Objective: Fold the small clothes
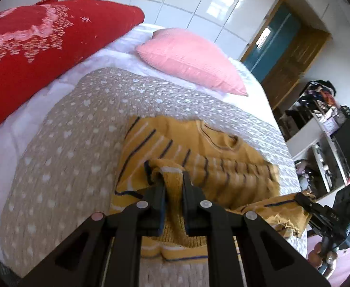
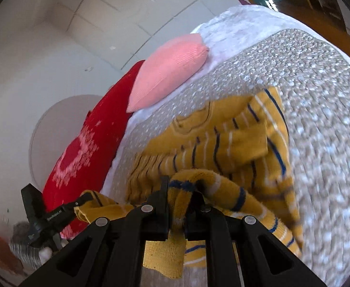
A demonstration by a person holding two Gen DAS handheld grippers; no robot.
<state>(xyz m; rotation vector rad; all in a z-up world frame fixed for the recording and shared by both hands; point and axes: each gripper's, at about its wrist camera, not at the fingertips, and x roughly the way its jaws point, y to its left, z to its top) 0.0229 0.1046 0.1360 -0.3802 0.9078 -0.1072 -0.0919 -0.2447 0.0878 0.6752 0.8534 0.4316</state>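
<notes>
Both grippers are working the mustard-yellow striped sweater (image 1: 199, 143) right now, and it is lying on the grey heart-print blanket (image 1: 62, 148) that is covering the middle of the bed (image 1: 117, 55). The left gripper (image 1: 173, 179) is clamping down on a bunched fold of the knit, its two black fingers (image 1: 159, 191) pinching the yellow fabric tight between them, with the hem draping down below the jaws. Over on the near right corner of the blanket, the right gripper (image 1: 302, 199) is showing in the left wrist view, holding another edge of the sweater, a hand (image 1: 323, 256) wrapping its handle.

From the right wrist view, the right gripper (image 2: 179, 189) is squeezing a thick roll of the same sweater (image 2: 222, 138), fingers (image 2: 164, 191) closed on the cloth, navy and white stripes curling over the top of the jaws. The left gripper (image 2: 76, 209) is appearing at the lower left there, gripping the garment's far corner, so the lower edge is hanging stretched between the two tools.

The collar is lying flat farther up the blanket (image 2: 318, 95), toward the head of the bed. A pink cushion (image 1: 189, 59) is resting near the head end on the white cover, and a red embroidered pillow (image 1: 43, 38) is sitting along the bed's left side, beside it.
</notes>
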